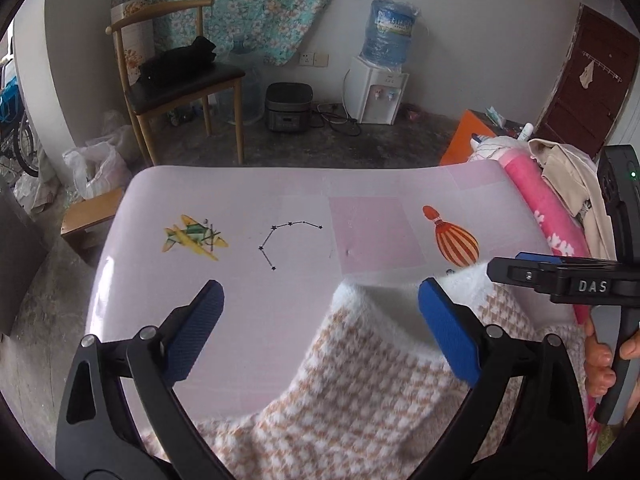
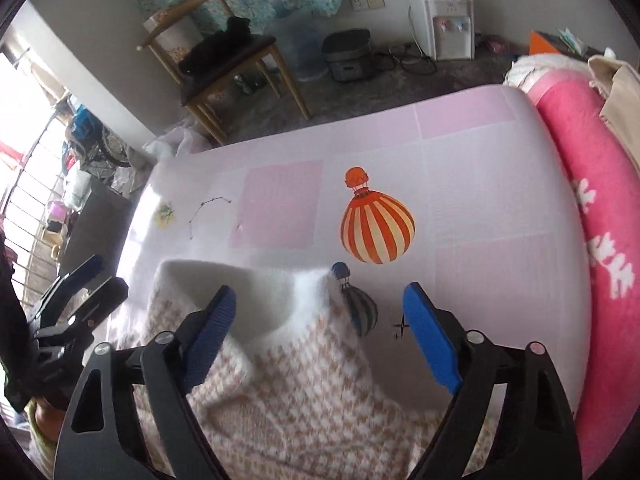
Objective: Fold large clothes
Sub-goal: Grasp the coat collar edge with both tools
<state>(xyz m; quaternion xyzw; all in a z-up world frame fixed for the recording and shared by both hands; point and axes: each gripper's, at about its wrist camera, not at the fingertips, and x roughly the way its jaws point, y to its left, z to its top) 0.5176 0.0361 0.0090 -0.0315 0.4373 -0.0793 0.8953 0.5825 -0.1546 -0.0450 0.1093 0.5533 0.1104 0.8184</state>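
A fluffy sweater [image 1: 360, 380] with a tan-and-white houndstooth pattern and a white collar lies on the pink printed table [image 1: 240, 200]. My left gripper [image 1: 320, 328] is open just above the sweater's left shoulder, holding nothing. My right gripper [image 2: 320, 332] is open over the collar and right shoulder of the sweater [image 2: 300, 392], empty too. The right gripper also shows in the left wrist view [image 1: 560, 276] at the sweater's right edge, and the left gripper shows at the left of the right wrist view [image 2: 80, 292].
A pile of clothes with a pink towel [image 2: 592, 208] lies along the table's right side. Beyond the far table edge [image 2: 360, 120] stand a wooden chair [image 1: 176, 80], a rice cooker [image 1: 288, 106] and a water dispenser [image 1: 380, 92].
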